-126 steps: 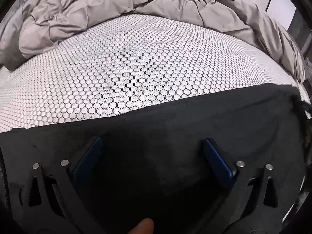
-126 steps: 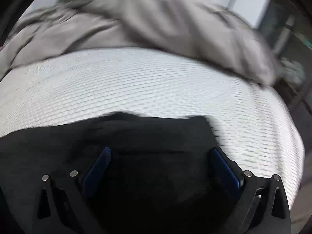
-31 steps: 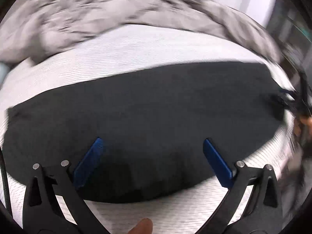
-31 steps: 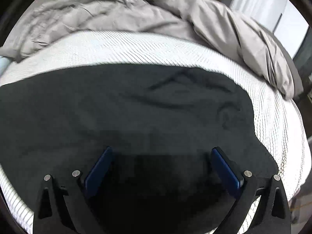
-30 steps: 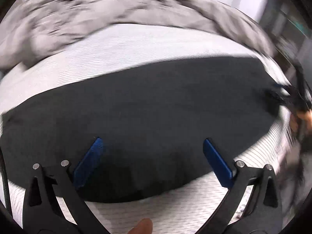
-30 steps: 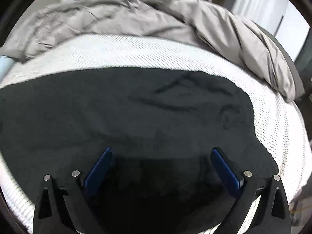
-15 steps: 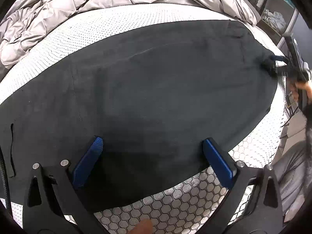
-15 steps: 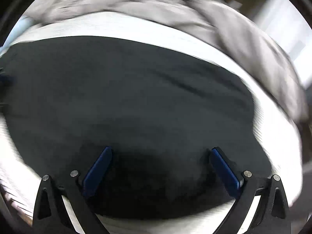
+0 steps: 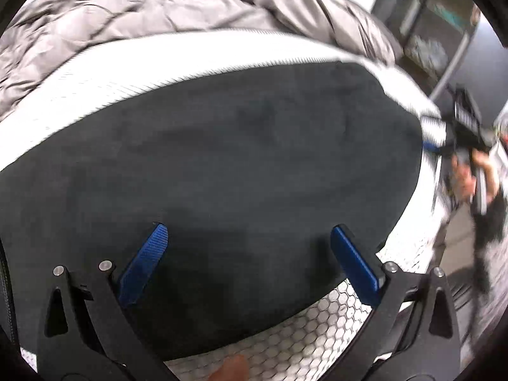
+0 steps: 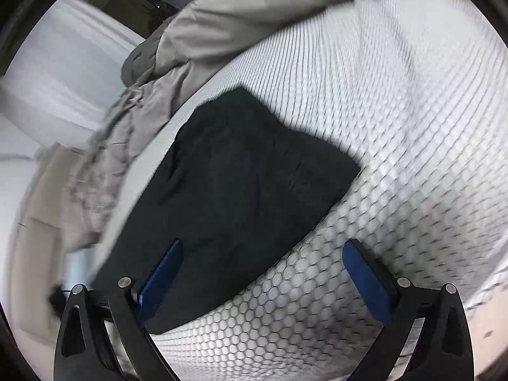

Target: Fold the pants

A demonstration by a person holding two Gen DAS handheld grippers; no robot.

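Observation:
The black pants [image 9: 222, 158] lie flat on the white honeycomb-patterned mattress [image 9: 333, 327]. My left gripper [image 9: 247, 241] is open and empty, hovering over the pants' near edge. My right gripper [image 10: 263, 254] is open and empty, over the pants' edge and the bare mattress [image 10: 381, 158]; the pants [image 10: 241, 177] stretch away to the upper left in that view. The right gripper [image 9: 451, 139], held in a hand, also shows at the right edge of the left wrist view, beside the pants' end.
A crumpled grey duvet [image 9: 143, 16] is heaped along the far side of the mattress, also seen in the right wrist view [image 10: 254, 16]. Dark shelving [image 9: 428, 31] stands beyond the bed's right end.
Both grippers have pulled back from the pants. The right gripper swung round to view the pants from their end. Both views are blurred by motion.

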